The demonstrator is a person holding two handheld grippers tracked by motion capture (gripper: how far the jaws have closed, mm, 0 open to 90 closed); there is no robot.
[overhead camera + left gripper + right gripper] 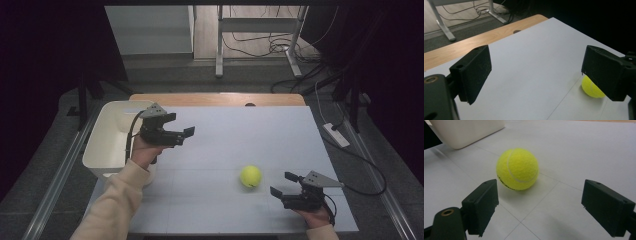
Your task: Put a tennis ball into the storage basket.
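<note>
Dim room; cables (260, 45) on wooden floor (207, 30)

Illegible black print on tennis ball (517, 168)

A ball (250, 176) is lying on the table (240, 135), toward five o'clock from the table's middle. A tub (107, 140) is sitting at the table's nine o'clock edge. The left gripper (186, 134) is hovering just beside the tub, at the ball's ten o'clock. The right gripper (283, 184) is waiting near the ball, at its four o'clock.

Bright tabletop, dark surroundings, soft shadows
</note>
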